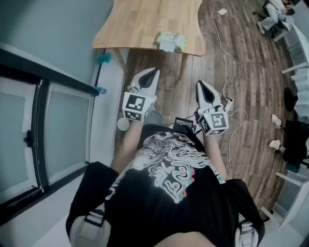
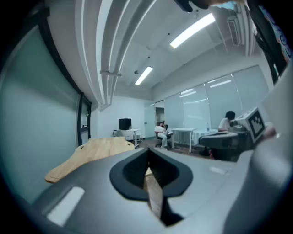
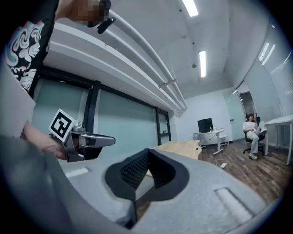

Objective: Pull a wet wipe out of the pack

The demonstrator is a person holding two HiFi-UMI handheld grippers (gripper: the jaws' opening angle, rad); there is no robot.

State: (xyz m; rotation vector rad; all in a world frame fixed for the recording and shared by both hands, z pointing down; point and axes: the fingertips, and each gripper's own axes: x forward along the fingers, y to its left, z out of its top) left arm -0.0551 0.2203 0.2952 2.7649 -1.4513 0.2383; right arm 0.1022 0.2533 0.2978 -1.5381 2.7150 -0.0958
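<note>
The wet wipe pack (image 1: 170, 41), pale green with a white wipe on top, lies near the front edge of the wooden table (image 1: 140, 21). Both grippers are held close to the person's body, well short of the table and pointing toward it. My left gripper (image 1: 155, 71) is shut with nothing between its jaws, as the left gripper view shows (image 2: 147, 154). My right gripper (image 1: 199, 83) is also shut and empty (image 3: 148, 153). The pack is hidden in both gripper views; only the table (image 2: 98, 148) (image 3: 181, 148) appears beyond the jaws.
A glass partition with a dark frame (image 1: 43, 111) runs along the left. White cables (image 1: 223, 46) and a power strip (image 1: 222, 11) lie on the wooden floor right of the table. Seated people (image 1: 273, 12) and white furniture (image 1: 299, 43) stand at the right.
</note>
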